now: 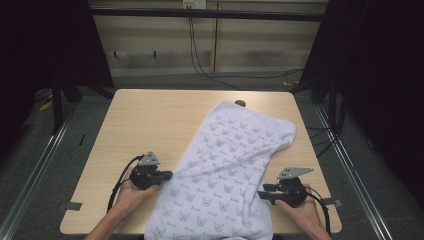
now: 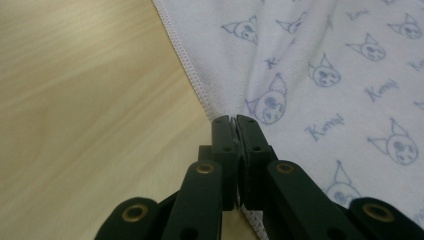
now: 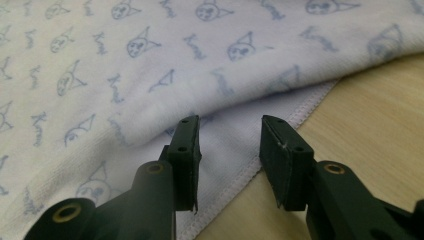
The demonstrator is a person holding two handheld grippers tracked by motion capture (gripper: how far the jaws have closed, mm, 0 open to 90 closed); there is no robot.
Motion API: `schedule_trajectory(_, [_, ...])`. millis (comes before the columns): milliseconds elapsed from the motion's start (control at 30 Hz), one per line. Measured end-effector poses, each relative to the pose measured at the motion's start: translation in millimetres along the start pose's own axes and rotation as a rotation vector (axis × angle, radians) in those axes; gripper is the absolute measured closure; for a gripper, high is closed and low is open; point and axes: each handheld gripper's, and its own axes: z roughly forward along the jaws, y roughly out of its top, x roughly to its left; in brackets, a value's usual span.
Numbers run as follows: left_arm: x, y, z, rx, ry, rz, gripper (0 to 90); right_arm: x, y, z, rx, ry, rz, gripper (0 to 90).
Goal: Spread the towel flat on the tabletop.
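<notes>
Cloth: a pale lavender-white towel [image 1: 225, 170] printed all over with small blue cat-like faces and script lettering; soft terry-like weave, with a stitched hem along its edges.
Where it lies: spread lengthwise on the light wooden table [image 1: 150, 120], running from the near edge, where it hangs over slightly, up towards the far right corner; the far end looks rounded and a little bunched.
Left gripper [image 1: 167, 175]: jaws pressed together on the towel's left hem, pinching the stitched edge, as the left gripper view shows [image 2: 234, 122]; the fabric puckers into a small ridge rising from the pinch.
Right gripper [image 1: 264, 194]: jaws spread apart, straddling the towel's right hem in the right gripper view [image 3: 227, 145]; a fold of cloth lies just beyond the tips, and whether the pads touch the fabric is hard to tell.
Edges: left hem straight and flat on the wood; right hem partly tucked under a rolled-over fold.
Open room: bare tabletop left of the towel and across the far left; a narrower strip on the right. A small dark round object [image 1: 240, 103] sits at the far edge, just past the towel's end.
</notes>
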Motion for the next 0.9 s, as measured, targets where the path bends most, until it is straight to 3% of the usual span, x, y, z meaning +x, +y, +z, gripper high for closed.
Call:
schedule_trajectory(100, [0.9, -16.2, -17.2, -0.002, -0.003, -0.039, 88.0, 2.7, 3.4, 3.9, 0.006, -0.001, -0.021, 61.1])
schedule_trajectory(233, [0.9, -32.5, -34.2, 0.002, -0.035, -0.073, 87.6, 9.2, 8.3, 8.4, 0.027, -0.05, -0.08, 63.1])
schedule_trajectory(300, [-1.9, -38.8, -39.6, 0.004, -0.067, -0.086, 87.4, 14.9, 8.7, 8.9, 0.045, -0.099, -0.146, 66.4])
schedule_trajectory(433, [-11.9, -48.6, -49.0, 0.015, -0.092, -0.084, 87.1, 22.0, 4.7, 4.4, 0.067, -0.111, -0.164, 84.8])
schedule_trajectory(533, [-21.2, -51.3, -52.0, 0.033, -0.113, -0.049, 86.7, 21.9, -2.0, -3.9, 0.076, -0.052, -0.101, 87.5])
schedule_trajectory(633, [-26.1, -52.3, -53.1, 0.04, -0.155, -0.047, 84.5, 23.5, -13.6, -16.2, 0.088, 0.007, -0.075, 87.5])
schedule_trajectory(700, [-25.3, -51.2, -55.0, 0.015, -0.177, -0.05, 80.5, 24.0, -23.6, -26.8, 0.101, 0.061, -0.073, 86.9])
schedule_trajectory(733, [-24.4, -49.8, -55.8, -0.011, -0.18, -0.06, 79.6, 24.3, -26.2, -31.6, 0.096, 0.066, -0.073, 86.5])
schedule_trajectory(800, [-19.2, -42.3, -54.8, -0.05, -0.169, -0.078, 74.5, 23.3, -29.7, -44.6, 0.064, 0.113, -0.064, 85.4])
schedule_trajectory(900, [-9.3, -25.4, -44.7, -0.085, -0.135, -0.089, 72.6, 15.6, -29.7, -56.3, -0.014, 0.114, -0.02, 80.0])
